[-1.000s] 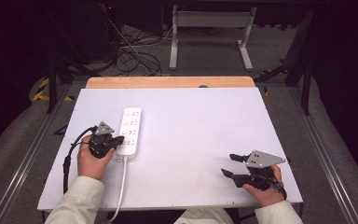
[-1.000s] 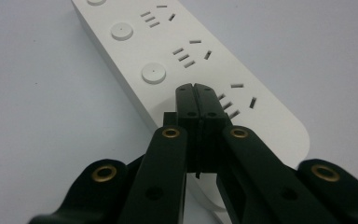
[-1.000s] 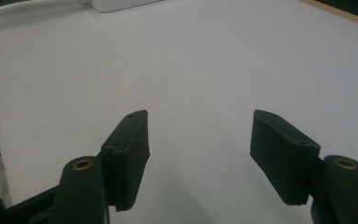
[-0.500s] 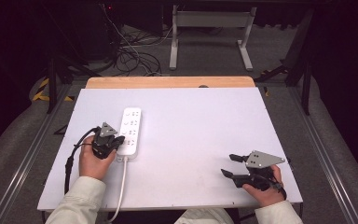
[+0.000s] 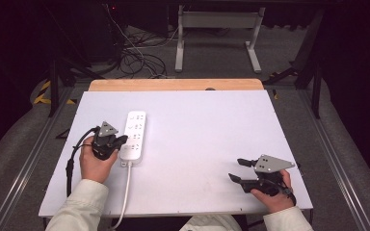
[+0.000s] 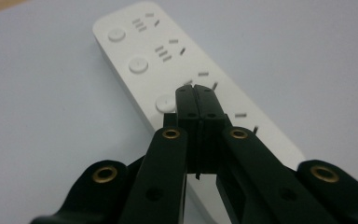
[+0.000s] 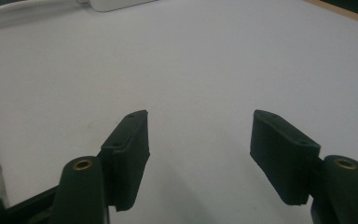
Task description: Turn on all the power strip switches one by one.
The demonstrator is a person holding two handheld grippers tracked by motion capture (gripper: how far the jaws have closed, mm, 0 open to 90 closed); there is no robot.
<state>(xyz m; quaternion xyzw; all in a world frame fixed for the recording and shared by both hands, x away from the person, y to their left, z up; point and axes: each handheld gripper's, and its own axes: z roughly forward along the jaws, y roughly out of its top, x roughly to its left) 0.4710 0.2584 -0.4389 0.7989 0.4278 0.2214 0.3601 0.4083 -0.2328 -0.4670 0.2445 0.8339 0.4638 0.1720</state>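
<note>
From the high view, a white oblong plastic power strip (image 5: 134, 134) lies on the left half of the white table (image 5: 197, 139), its cord trailing toward the near edge. The left gripper (image 5: 119, 142) sits at its near end, the right gripper (image 5: 236, 169) well apart. In the left gripper view, clenched, empty jaws hover over a round switch button (image 6: 165, 103); pressing it seems the step in hand, calling for a small downward push. In the right gripper view, the jaws stand released over bare table.
</note>
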